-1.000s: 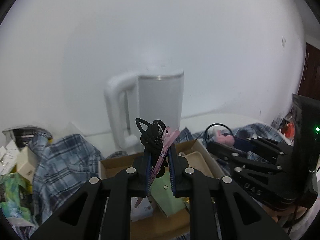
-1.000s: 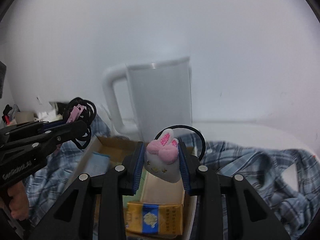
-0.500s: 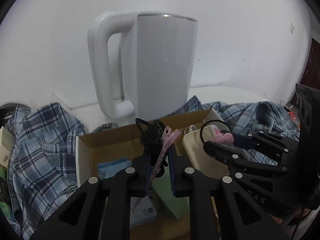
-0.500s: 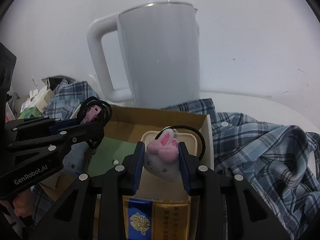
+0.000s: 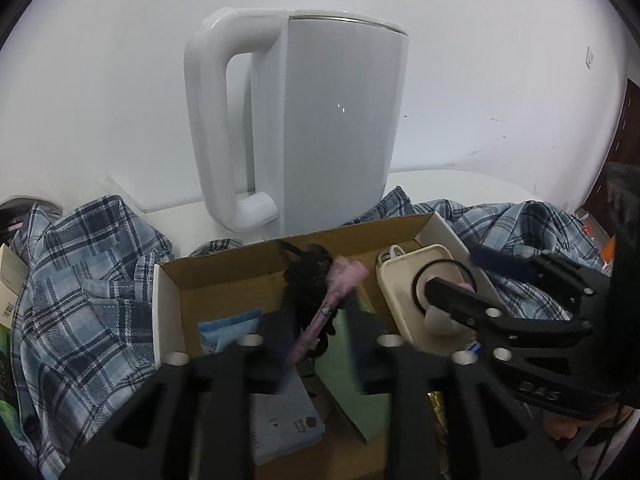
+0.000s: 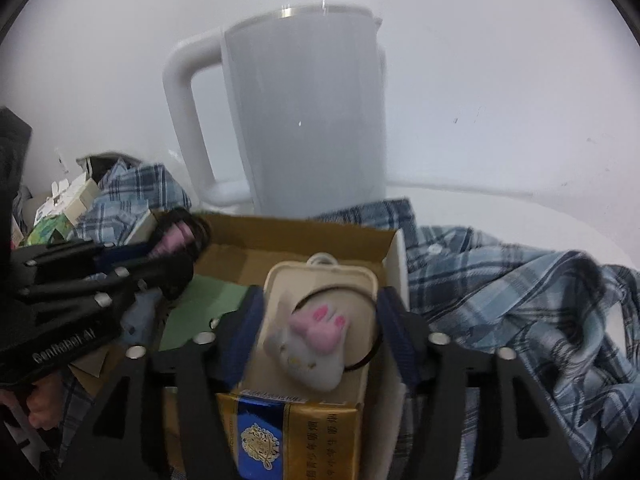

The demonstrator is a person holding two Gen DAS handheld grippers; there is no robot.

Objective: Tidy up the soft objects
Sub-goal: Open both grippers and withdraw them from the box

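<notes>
Your right gripper [image 6: 320, 320] stands with jaws just opened, pads clear of the plush hair tie [image 6: 316, 340] lying loose between them on the cream tray [image 6: 280, 280]. Your left gripper [image 5: 316, 328], jaws also just parted, has the black-and-pink hair ties [image 5: 320, 292] slanting between its pads, over the cardboard box [image 5: 224, 268]. Beyond stands the white kettle [image 5: 320, 128].

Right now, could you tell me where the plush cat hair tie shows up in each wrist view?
Left wrist: the plush cat hair tie is at right of centre, mostly hidden behind the right gripper, on the cream case.
Right wrist: lower centre, lying on the same case between the open fingers.
Shared landmark: the white kettle behind the cardboard box.
</notes>
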